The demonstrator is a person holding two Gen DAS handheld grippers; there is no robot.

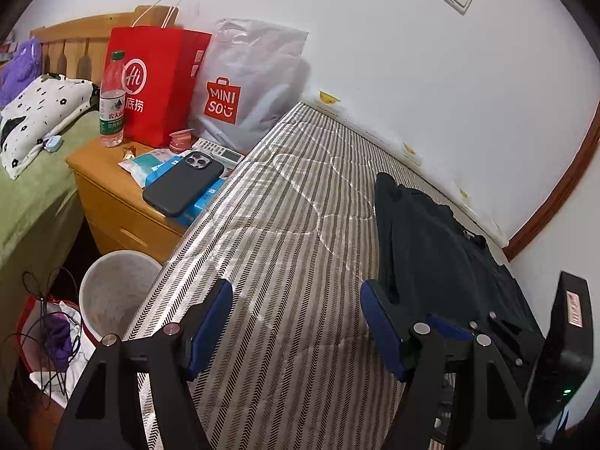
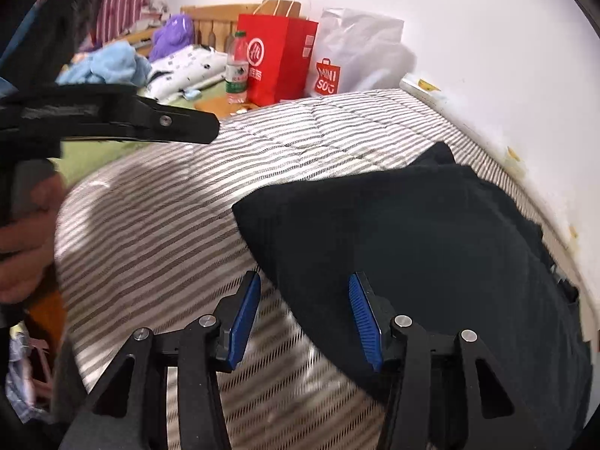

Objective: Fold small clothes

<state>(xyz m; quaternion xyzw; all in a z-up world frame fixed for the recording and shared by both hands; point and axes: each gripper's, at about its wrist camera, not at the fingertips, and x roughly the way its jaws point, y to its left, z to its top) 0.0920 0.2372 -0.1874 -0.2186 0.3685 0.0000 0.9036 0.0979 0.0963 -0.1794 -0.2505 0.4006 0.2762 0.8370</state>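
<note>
A dark navy garment lies on the striped mattress along the wall side. In the left wrist view the garment lies to the right. My left gripper is open and empty over bare mattress, its right finger at the garment's near edge. My right gripper is open, its blue pads spread over the garment's near left edge, nothing held. The left gripper's body crosses the upper left of the right wrist view.
A wooden nightstand at the bed's far end holds a phone, a water bottle, a red paper bag and a grey Miniso bag. A white bin stands below. The wall runs along the right.
</note>
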